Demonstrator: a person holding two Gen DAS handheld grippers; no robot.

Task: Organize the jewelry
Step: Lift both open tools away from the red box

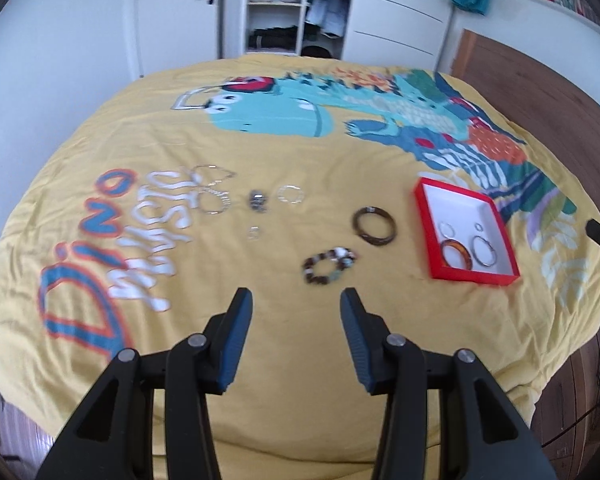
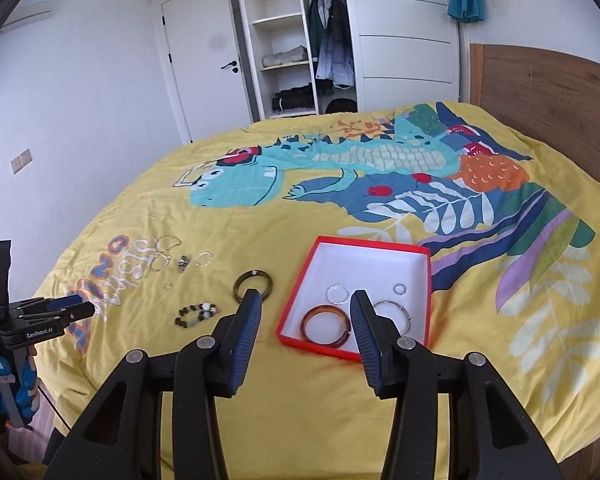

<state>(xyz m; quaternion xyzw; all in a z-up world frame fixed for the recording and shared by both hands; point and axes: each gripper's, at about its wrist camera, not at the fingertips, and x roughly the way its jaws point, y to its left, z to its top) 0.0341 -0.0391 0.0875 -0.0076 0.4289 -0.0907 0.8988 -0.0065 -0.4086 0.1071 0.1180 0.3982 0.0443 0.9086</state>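
Observation:
A red box with a white inside lies on the yellow bedspread. It holds an amber bangle and three silver rings. Loose on the bed lie a dark brown bangle, a beaded bracelet, a dark bead cluster, silver hoops and a thin ring. My left gripper is open and empty, just short of the beaded bracelet. My right gripper is open and empty above the box's near edge.
The bedspread has a dinosaur print and "Dino" lettering. A wooden headboard stands at the right. An open wardrobe and a white door are behind the bed. The left gripper shows at the left edge of the right wrist view.

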